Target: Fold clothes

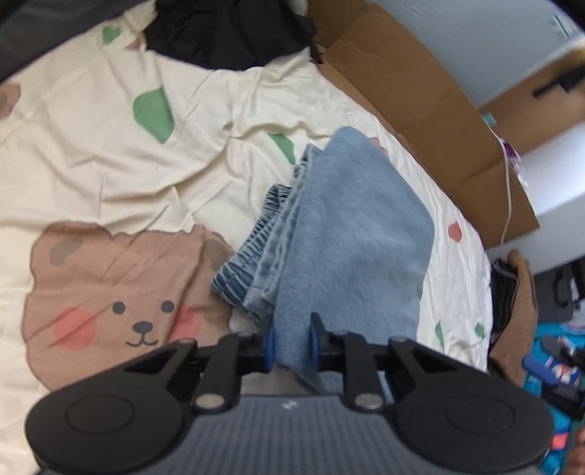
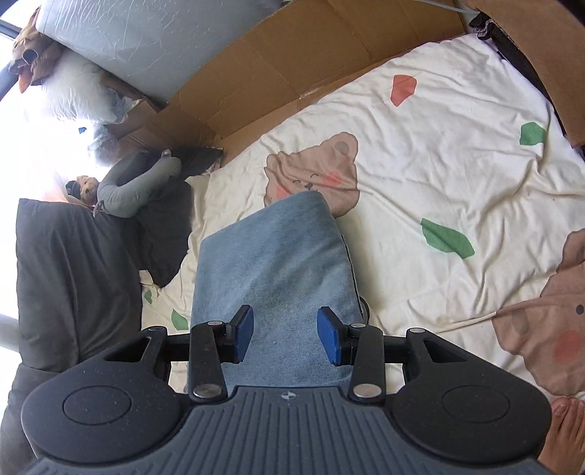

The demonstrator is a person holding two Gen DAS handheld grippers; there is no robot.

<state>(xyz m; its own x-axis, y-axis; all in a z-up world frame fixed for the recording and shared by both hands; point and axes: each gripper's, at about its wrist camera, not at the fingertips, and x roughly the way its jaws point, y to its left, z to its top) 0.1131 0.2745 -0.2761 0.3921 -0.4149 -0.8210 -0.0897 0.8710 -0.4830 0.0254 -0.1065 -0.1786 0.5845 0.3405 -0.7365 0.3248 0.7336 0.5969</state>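
Soft, faded blue jeans point(image 1: 351, 226), folded into a long wedge, are laid on a wrinkled cream bedsheet point(image 1: 109, 153) printed with bears. Their near edge is pinched between the nearly closed left fingers point(image 1: 291, 345); the length runs away from them. The right fingers point(image 2: 285, 334) are held half open above denim, no grip visible

Your left gripper point(image 1: 291, 345) is pinched on an edge of the folded light blue jeans point(image 1: 351, 234), blue pads pressing the denim from both sides. The jeans lie on a cream bedsheet point(image 1: 109, 157) printed with a bear face and green patches. Black clothing point(image 1: 226, 33) lies at the far end, flattened cardboard point(image 1: 420, 102) along the right.
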